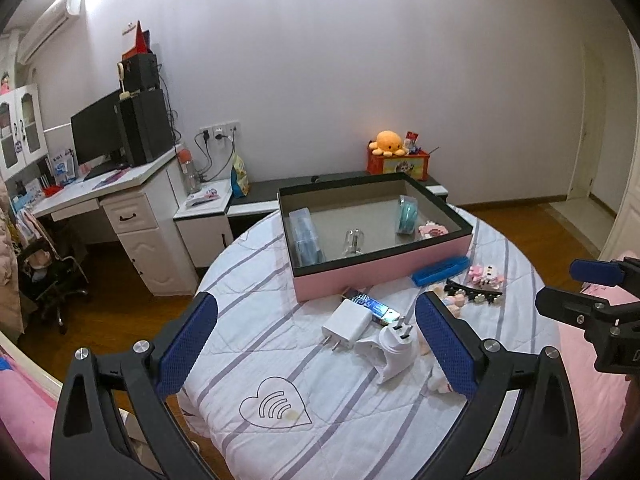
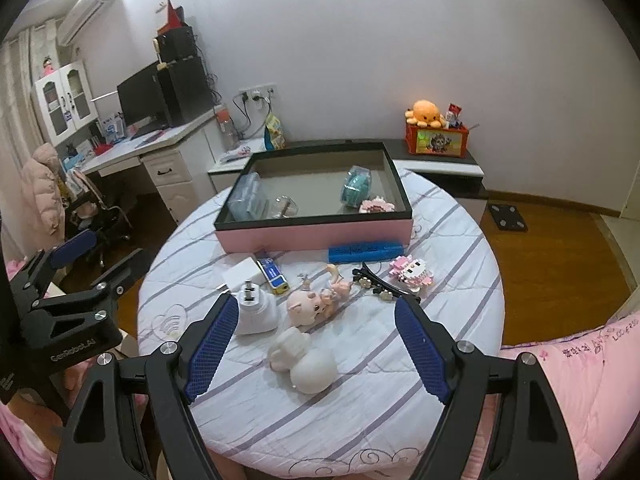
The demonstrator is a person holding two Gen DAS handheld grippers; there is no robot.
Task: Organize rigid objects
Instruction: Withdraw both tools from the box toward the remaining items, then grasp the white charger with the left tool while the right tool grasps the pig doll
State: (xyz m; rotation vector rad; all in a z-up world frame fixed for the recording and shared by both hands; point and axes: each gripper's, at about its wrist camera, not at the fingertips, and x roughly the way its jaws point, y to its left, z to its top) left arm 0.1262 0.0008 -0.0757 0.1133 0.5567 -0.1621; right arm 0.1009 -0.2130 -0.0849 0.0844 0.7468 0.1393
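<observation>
A pink box with a dark rim stands at the far side of the round table and holds a clear case, a small jar, a teal tape roll and a pink block toy. In front of it lie a white charger, a blue pack, a white plug adapter, a pig figurine, a white figurine, a blue comb, a black hair clip and a pink block toy. My left gripper is open above the charger and adapter. My right gripper is open over the figurines.
The table has a striped white cloth. A desk with a monitor and a chair stand at the left. A low cabinet holds a red box with an orange plush. Pink bedding lies at the right.
</observation>
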